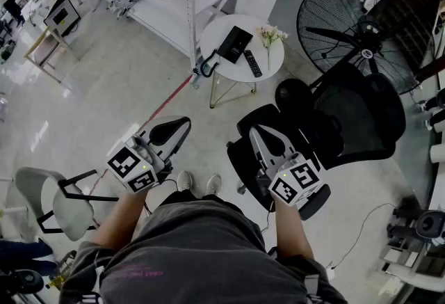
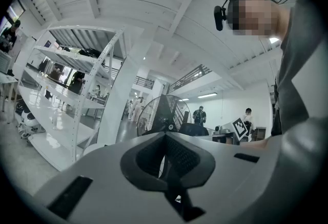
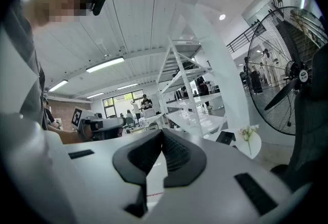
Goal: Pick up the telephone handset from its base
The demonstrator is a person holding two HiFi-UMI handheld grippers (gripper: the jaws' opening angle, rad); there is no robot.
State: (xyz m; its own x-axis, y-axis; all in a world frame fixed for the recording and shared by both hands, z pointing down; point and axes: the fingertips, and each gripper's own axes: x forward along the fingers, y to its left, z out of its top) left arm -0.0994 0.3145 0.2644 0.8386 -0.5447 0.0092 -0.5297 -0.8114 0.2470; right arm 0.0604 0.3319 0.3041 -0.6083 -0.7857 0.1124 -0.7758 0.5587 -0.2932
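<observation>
Two tongs, both closed and empty, well short of one small round surface that carries a telephone.

The left tongs (image 1: 172, 131) and the right tongs (image 1: 259, 134) each have their jaws together, gripping and touching nothing. Ahead of them, well apart across the floor, one round white surface (image 1: 229, 72) bears one black telephone (image 1: 234, 44), one remote (image 1: 252, 62) and one sprig of white flowers (image 1: 271, 35). The handset is too small to tell from the rest of the telephone. One cord (image 1: 206, 67) hangs off the surface's left edge. One large fan (image 1: 348, 24) stands to the right.

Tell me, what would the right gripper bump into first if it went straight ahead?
Probably the white shelf rack; the right gripper aims just left of the round table. Depth is hard to judge.
</observation>
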